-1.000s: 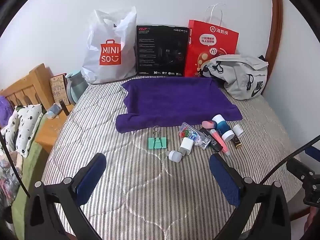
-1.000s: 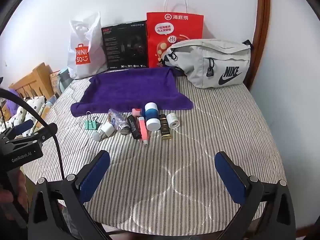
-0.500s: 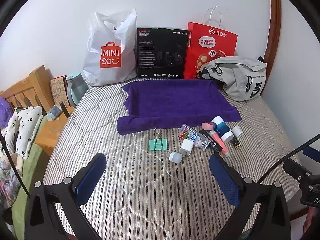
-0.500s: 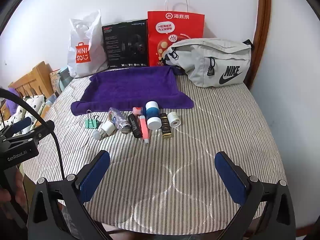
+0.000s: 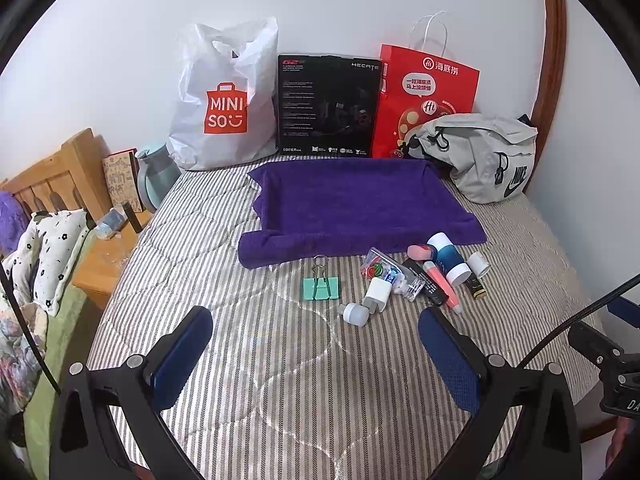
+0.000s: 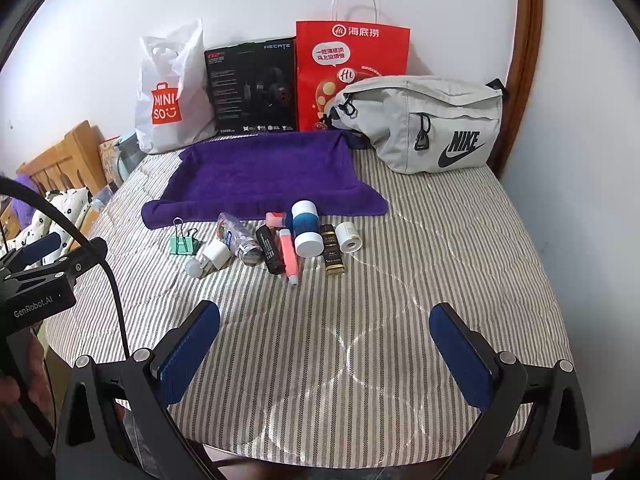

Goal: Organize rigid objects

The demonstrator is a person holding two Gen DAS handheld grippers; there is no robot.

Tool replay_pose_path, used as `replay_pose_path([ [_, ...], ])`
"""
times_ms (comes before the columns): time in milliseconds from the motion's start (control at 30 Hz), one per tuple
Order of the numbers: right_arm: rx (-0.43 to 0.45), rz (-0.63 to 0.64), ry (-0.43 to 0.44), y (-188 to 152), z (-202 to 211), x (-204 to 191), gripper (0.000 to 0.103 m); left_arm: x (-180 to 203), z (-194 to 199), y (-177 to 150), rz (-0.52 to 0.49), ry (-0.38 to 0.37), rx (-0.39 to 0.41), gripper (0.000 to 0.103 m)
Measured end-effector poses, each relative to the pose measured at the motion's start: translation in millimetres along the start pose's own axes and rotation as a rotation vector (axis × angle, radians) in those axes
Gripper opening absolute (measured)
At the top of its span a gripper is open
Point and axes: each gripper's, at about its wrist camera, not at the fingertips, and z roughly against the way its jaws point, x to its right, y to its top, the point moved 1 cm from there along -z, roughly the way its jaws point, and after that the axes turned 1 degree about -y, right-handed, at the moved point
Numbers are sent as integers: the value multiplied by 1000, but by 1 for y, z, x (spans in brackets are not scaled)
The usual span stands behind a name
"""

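- Two grippers hang over the near edge of the striped bed, and almost nothing has changed in the last second: we have only tipped our views a little, so the wall and bags sit slightly lower than before.
- Our left gripper [image 5: 316,344] is spread wide with nothing between its pads; our right gripper [image 6: 325,338] is equally released and empty.
- None of the small things has shifted. They lie in a loose cluster on the bedspread [image 6: 420,280], just in front of the purple towel [image 5: 352,200]: the green binder clip [image 5: 320,289], white plug [image 5: 377,295], clear pouch [image 5: 390,274], pink marker [image 6: 289,255], blue-and-white bottle [image 6: 306,228], dark gold-labelled tube [image 6: 332,255] and small white roll [image 6: 349,237].
- The towel is bare.
- We judge the sorting has not begun; the binder clip, apart from the rest, looks the easiest first pick for our left side.
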Motion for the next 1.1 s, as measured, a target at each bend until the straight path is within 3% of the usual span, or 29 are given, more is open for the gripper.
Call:
replay_pose_path([
  [1100,-8,2,5,1,2,-2,103,-6,-1,-3,7,7,-8,103],
])
